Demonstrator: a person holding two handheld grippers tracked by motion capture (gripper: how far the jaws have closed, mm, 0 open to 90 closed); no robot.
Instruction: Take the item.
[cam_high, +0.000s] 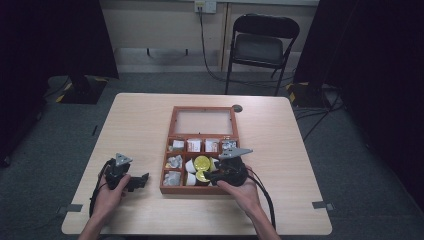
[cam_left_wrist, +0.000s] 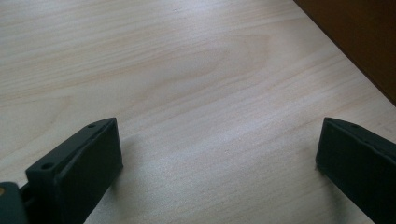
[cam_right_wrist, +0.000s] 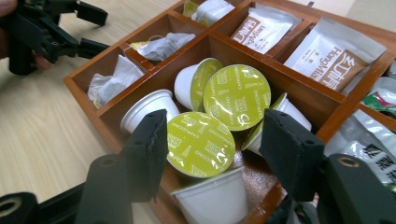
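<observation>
Lower left of the high view: left gripper (cam_high: 141, 180) resting on the bare worktop (cam_high: 140, 120), jaws spread wide with nothing between them, pointing right toward the wooden box (cam_high: 172, 145) but stopped short of its side wall. Centre of the frame: box open, lid laid flat at the far end, sachets in the upper compartments, a cluster of coffee capsules in the middle lower compartment. Lower right of centre: right gripper (cam_high: 209, 176) poised over that compartment, by far the nearer hand. In the right gripper view, jaws well apart and holding nothing, flanking the nearest capsule (cam_right_wrist: 200, 144) just ahead and slightly below. Capsule tilted, green foil lid facing up toward the camera, white body running down and away along its axis. Probable next move: close on this capsule across its rim.
</observation>
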